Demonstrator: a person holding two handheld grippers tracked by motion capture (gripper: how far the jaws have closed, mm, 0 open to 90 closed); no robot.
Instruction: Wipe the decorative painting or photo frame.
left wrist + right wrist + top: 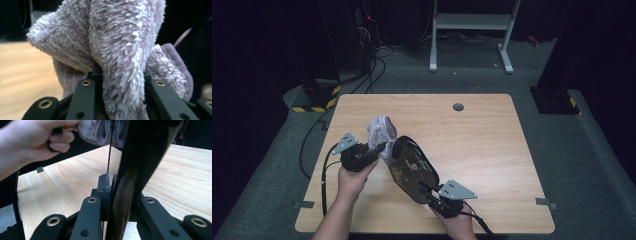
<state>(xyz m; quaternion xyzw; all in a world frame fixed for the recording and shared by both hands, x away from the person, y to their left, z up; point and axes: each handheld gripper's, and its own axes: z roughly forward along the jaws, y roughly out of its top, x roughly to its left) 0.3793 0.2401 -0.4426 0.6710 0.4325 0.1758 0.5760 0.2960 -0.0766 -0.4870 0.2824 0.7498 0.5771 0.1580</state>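
Most of the wooden surface (pixel 482 135) lies bare: its whole right half and far edge offer open passage, broken only by a small round grommet (pixel 458 107) near the far edge. The near-left middle is crowded, where a fluffy cloth (pixel 381 131) presses against the upper end of a tilted dark tray (pixel 412 169). Bare wood also shows to the left of the cloth.
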